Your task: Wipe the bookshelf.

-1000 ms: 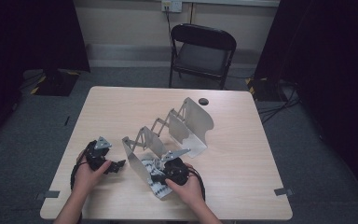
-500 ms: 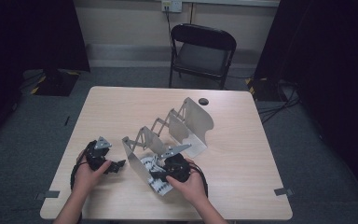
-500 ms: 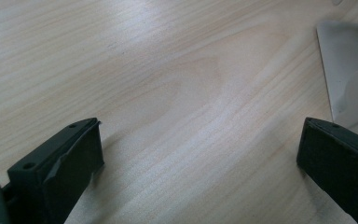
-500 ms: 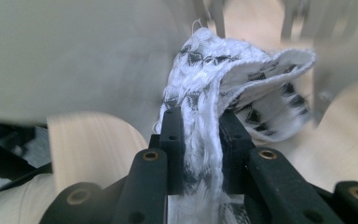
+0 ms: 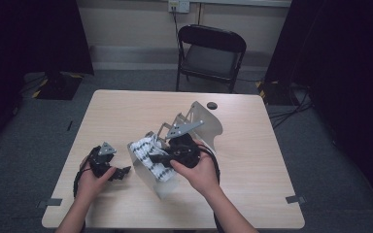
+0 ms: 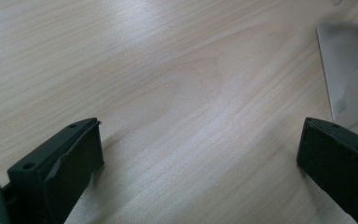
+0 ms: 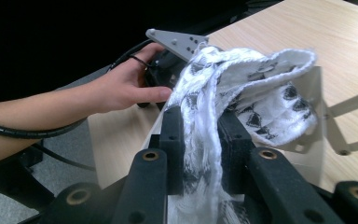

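Seemingly the work is midway: a white knitted cloth with black triangle patterns (image 5: 149,156) is gripped and partly off the pale wooden counter (image 5: 252,194), yet it is not hung or laid over anything, so placing it remains, by my judgement. From the high view, the right gripper (image 5: 161,158) sits above the near end of a grey metal zigzag rack of upright plates (image 5: 201,124), the cloth bunched at its tip against the nearest plate. The left gripper (image 5: 121,172) rests low on the counter, just beside that plate, apart from the cloth.

From the left gripper view, its jaws stand wide apart over bare wood with nothing between them; a corner of the grey plate (image 6: 349,74) lies ahead to one side.

From the right gripper view, the jaws are nearly closed, pinching a fold of the cloth (image 7: 242,88), which drapes forward beyond them over the plate's edge. The person's left hand (image 7: 121,91) shows beyond.
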Motion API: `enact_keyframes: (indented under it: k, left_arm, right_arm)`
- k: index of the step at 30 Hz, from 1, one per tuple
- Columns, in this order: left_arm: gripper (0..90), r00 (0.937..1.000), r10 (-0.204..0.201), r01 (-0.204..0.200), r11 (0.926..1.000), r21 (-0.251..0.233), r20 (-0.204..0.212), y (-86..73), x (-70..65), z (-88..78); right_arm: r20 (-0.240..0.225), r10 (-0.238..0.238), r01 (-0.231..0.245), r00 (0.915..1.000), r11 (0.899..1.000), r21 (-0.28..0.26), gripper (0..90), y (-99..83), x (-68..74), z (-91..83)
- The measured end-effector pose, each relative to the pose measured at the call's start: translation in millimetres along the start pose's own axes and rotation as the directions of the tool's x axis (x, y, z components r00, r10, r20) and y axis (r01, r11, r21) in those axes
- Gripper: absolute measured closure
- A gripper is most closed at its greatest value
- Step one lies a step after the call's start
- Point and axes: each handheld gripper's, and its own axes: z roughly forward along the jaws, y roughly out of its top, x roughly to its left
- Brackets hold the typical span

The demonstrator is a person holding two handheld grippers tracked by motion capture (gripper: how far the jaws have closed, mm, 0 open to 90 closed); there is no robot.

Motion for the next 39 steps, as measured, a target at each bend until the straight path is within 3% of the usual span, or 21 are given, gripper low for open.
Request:
enact_keyframes:
  k: [13, 21, 34, 39]
  left_arm:
    - [0.0, 1.0000, 0.005, -0.005, 1.0000, 0.003, 0.000, 0.0, 0.4, -0.2]
    - [0.0, 1.0000, 0.005, -0.005, 1.0000, 0.004, 0.000, 0.1, 0.4, -0.3]
    - [0.0, 1.0000, 0.005, -0.005, 1.0000, 0.003, 0.000, 0.0, 0.3, -0.2]
    - [0.0, 1.0000, 0.005, -0.005, 1.0000, 0.003, 0.001, 0.0, 0.3, -0.2]
  right_arm:
    - [-0.009, 0.017, -0.017, 0.9998, 0.999, 0.046, 74.9, -34.0, -1.0, 28.7]
    - [-0.015, 0.064, -0.063, 0.9978, 0.995, 0.078, 74.9, -66.3, -7.7, 49.9]
    - [0.009, 0.119, -0.119, 0.9929, 0.987, 0.111, 74.4, -112.3, -15.9, 74.1]
    - [0.028, 0.128, -0.130, 0.9914, 0.985, 0.114, 73.6, -121.3, -19.0, 76.9]
